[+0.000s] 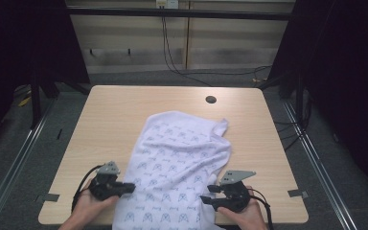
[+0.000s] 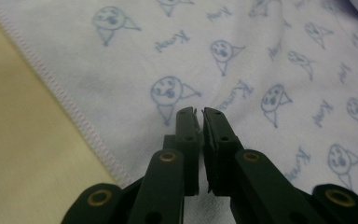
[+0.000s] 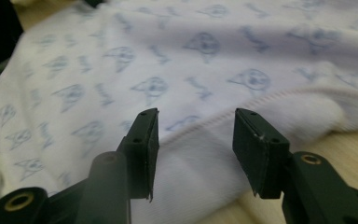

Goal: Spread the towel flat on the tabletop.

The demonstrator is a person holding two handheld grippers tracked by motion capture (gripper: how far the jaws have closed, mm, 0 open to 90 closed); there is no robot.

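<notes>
- From the high view we see a white cloth (image 1: 179, 163) printed with small blue figures, spread on the pale wooden surface (image 1: 110, 115); it runs from the middle of the surface down to the near edge, its far right corner bunched up. A dark round hole (image 1: 211, 99) sits in the surface beyond the cloth. Our left tool (image 1: 127, 188) lies at the cloth's left edge, our right tool (image 1: 210, 194) at its right edge, each held in a hand near the front of the surface, with a cable trailing from each.
- In the left gripper view we look along the left tool (image 2: 199, 114), whose jaws stand almost together with only a thin slit between their tips. They sit over the cloth (image 2: 242, 60) just inside its stitched hem, with the bare surface (image 2: 23, 154) to the left of that hem. Whether any fabric is pinched in the slit we cannot tell.
- In the right gripper view the right tool (image 3: 196, 116) has its jaws well apart, and a folded, rolled hem of the cloth (image 3: 200, 56) runs across the gap between them; the pads do not press on it. A strip of the surface (image 3: 345, 140) shows at the lower right.
</notes>
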